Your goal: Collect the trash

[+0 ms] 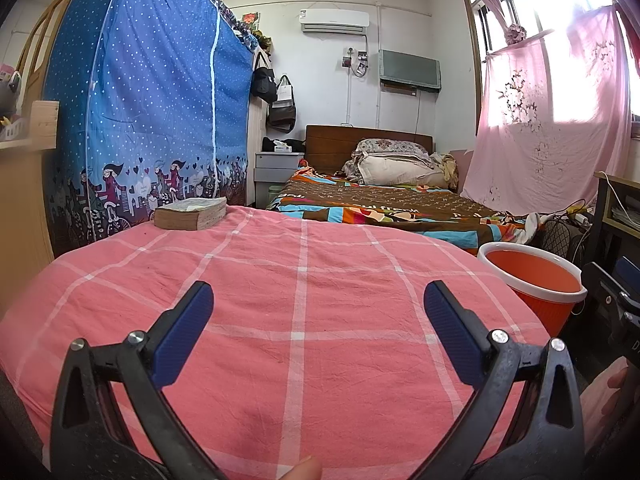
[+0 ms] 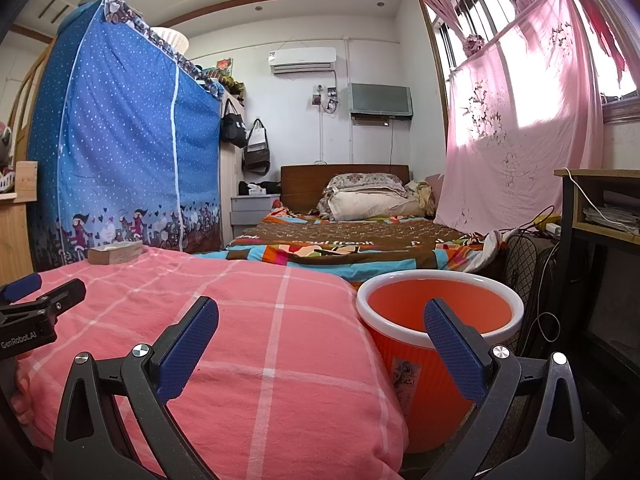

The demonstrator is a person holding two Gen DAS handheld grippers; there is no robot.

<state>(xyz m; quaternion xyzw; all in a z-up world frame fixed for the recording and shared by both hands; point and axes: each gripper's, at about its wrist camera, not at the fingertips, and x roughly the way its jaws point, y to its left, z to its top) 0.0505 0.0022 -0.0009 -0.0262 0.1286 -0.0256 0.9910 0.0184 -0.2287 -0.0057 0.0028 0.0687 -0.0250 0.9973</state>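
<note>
Both tongs stand wide apart and hold nothing: the left tongs [image 1: 318, 300] hover over the pink checked bedcover [image 1: 280, 280], the right tongs [image 2: 320, 316] straddle its edge and the orange bin [image 2: 440, 320]. The bin sits on the floor just beside the bed, its white rim up, and no contents show inside. No scrap of trash shows on the cover, so this looks like the start or the finish of collecting; the next move calls for finding something to pick up. A thick worn book [image 1: 191, 213] lies at the far left corner. Beyond are a second bed [image 1: 380, 200], a blue fabric wardrobe [image 1: 140, 100] and pink curtains [image 1: 552, 112].
</note>
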